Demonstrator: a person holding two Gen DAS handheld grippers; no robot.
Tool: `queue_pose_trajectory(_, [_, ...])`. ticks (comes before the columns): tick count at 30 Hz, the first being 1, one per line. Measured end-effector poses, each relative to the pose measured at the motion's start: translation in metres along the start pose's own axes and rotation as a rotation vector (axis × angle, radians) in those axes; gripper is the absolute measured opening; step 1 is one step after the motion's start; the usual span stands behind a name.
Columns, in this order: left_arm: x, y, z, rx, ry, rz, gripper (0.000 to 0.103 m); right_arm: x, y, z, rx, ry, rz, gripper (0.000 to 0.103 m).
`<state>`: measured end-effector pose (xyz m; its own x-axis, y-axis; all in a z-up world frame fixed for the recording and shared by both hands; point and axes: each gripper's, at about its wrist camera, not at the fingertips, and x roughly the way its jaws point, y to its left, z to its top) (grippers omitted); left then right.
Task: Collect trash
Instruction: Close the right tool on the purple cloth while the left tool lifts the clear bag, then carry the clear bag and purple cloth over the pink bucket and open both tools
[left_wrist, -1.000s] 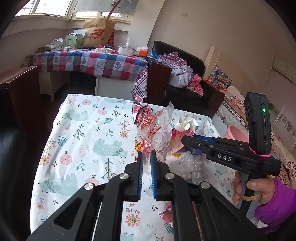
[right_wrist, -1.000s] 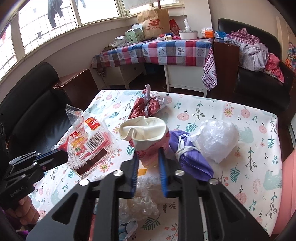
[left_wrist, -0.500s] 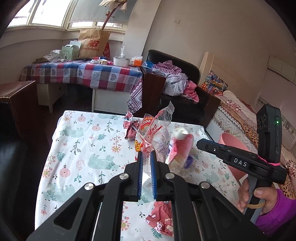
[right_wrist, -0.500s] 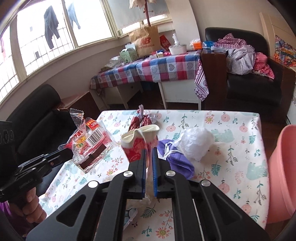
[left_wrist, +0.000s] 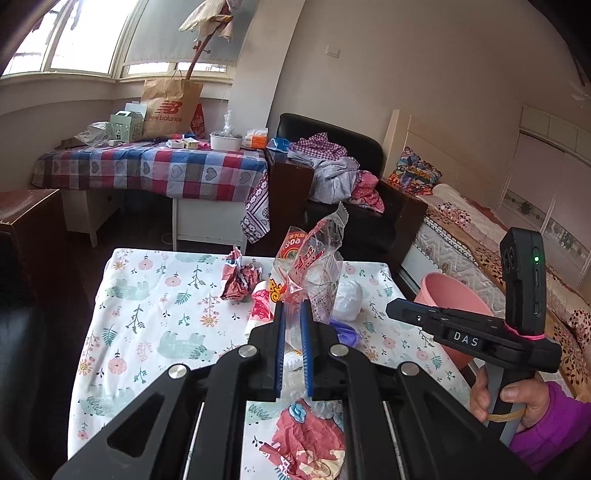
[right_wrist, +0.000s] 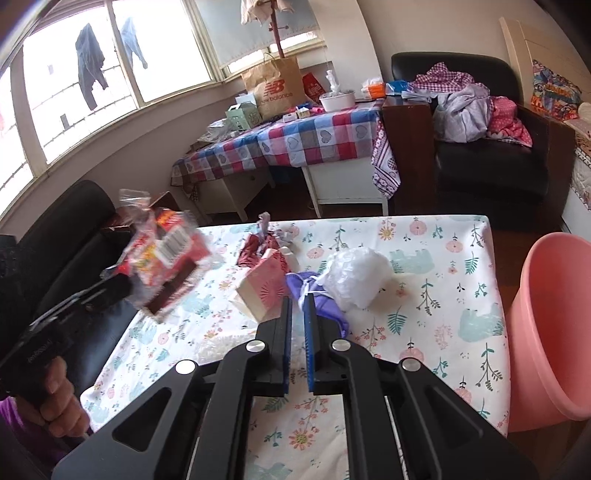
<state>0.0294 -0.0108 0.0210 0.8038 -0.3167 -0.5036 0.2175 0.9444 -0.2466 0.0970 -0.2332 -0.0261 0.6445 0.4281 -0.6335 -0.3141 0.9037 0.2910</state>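
The left claw (left_wrist: 291, 314) grips a clear snack wrapper (left_wrist: 314, 269), raised above the floral desk (left_wrist: 147, 314). The right claw (right_wrist: 298, 306) is nearly closed and holds nothing; a pink paper cup (right_wrist: 264, 291) lies tipped just left of its tips, a purple mask (right_wrist: 321, 299) and white plastic bag (right_wrist: 356, 277) just ahead, and a pink bucket (right_wrist: 550, 332) off to its right.

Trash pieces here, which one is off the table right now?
The clear snack wrapper, pinched in the left gripper; the other pieces lie on the table.

On the floral table (right_wrist: 461, 295): one paper cup (right_wrist: 262, 291), one purple mask (right_wrist: 317, 299), one white bag (right_wrist: 360, 278), two crumpled red wrappers (left_wrist: 240, 278) (left_wrist: 306, 443); one pink bin (right_wrist: 550, 328) beside.
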Motion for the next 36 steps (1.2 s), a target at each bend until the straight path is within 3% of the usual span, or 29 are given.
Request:
queue_pose_trajectory(1, [-0.001,0.003,-0.001,-0.004,0.002,0.006,0.007,0.006,-0.005,0.0,0.011,0.02,-0.008,0.017])
queue_pose_trajectory(2, [-0.002,0.007,-0.003,-0.007,0.004,0.009,0.007,0.012,-0.01,-0.002,0.027,0.04,-0.014,0.031])
queue_pose_trajectory(3, [-0.002,0.01,-0.005,-0.012,0.009,0.012,0.007,0.018,-0.016,-0.003,0.044,0.055,-0.015,0.038])
queue_pose_trajectory(5, [0.0,0.016,-0.008,-0.023,0.017,0.015,0.007,0.028,-0.022,-0.007,0.061,0.086,-0.022,0.039])
queue_pose_trajectory(14, [0.012,0.028,-0.015,-0.052,0.049,0.009,0.007,0.072,-0.017,-0.008,-0.012,0.157,-0.076,0.039])
queue_pose_trajectory(20, [0.014,0.028,-0.014,-0.058,0.06,0.017,0.007,0.085,-0.011,-0.013,-0.046,0.185,-0.025,0.039])
queue_pose_trajectory(22, [0.013,0.027,-0.014,-0.058,0.061,0.019,0.007,0.081,-0.008,-0.015,-0.061,0.174,-0.027,0.023])
queue_pose_trajectory(24, [0.014,0.027,-0.014,-0.055,0.06,0.016,0.007,0.071,-0.008,-0.016,-0.048,0.151,-0.02,0.019])
queue_pose_trajectory(36, [0.015,-0.013,-0.004,-0.006,0.035,-0.035,0.007,-0.031,-0.021,-0.02,0.013,-0.025,0.017,0.017])
